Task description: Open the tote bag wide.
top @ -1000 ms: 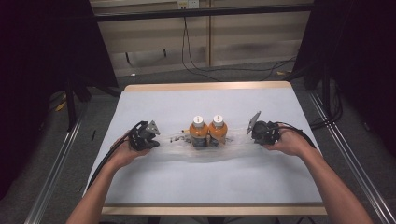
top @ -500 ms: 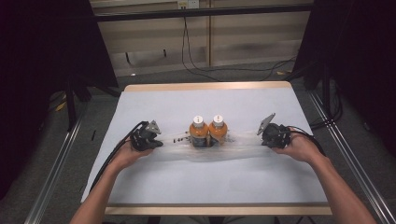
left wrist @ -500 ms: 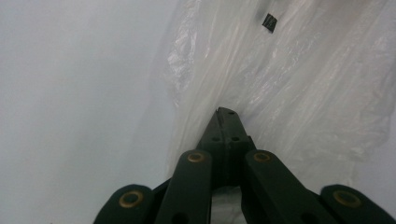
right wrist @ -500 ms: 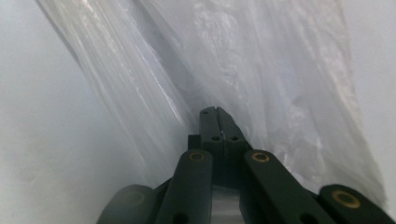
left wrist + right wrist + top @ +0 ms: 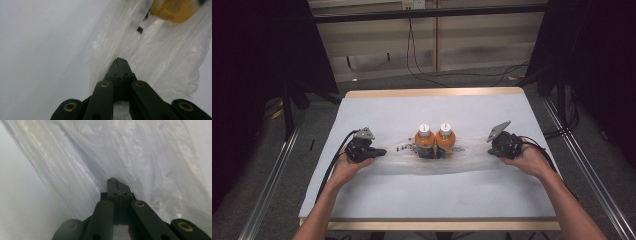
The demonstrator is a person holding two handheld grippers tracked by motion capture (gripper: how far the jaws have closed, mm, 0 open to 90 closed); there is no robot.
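Two orange bottles with white caps (image 5: 424, 141) (image 5: 445, 139) stand side by side mid-table, inside a clear plastic bag (image 5: 462, 159) that lies stretched out left to right. My left gripper (image 5: 381, 151) is shut on the bag's left end, its jaws pointing right toward the bottles. My right gripper (image 5: 490, 149) is shut on the bag's right end, pointing left. In the left gripper view the closed jaws (image 5: 121, 60) pinch crinkled film (image 5: 172, 57), with an orange bottle (image 5: 175, 10) at the upper right. In the right gripper view the closed jaws (image 5: 113, 180) hold taut film (image 5: 105, 152).
The table (image 5: 432, 107) has a pale blue-white cover and a wooden rim. Small dark print on the bag (image 5: 403, 148) shows left of the bottles. Cables trail from both grippers off the table sides. Metal rails run along the floor on both sides.
My right gripper has shifted slightly to the right and toward the near edge, drawing the bag flatter. The left gripper and the bottles have stayed put.
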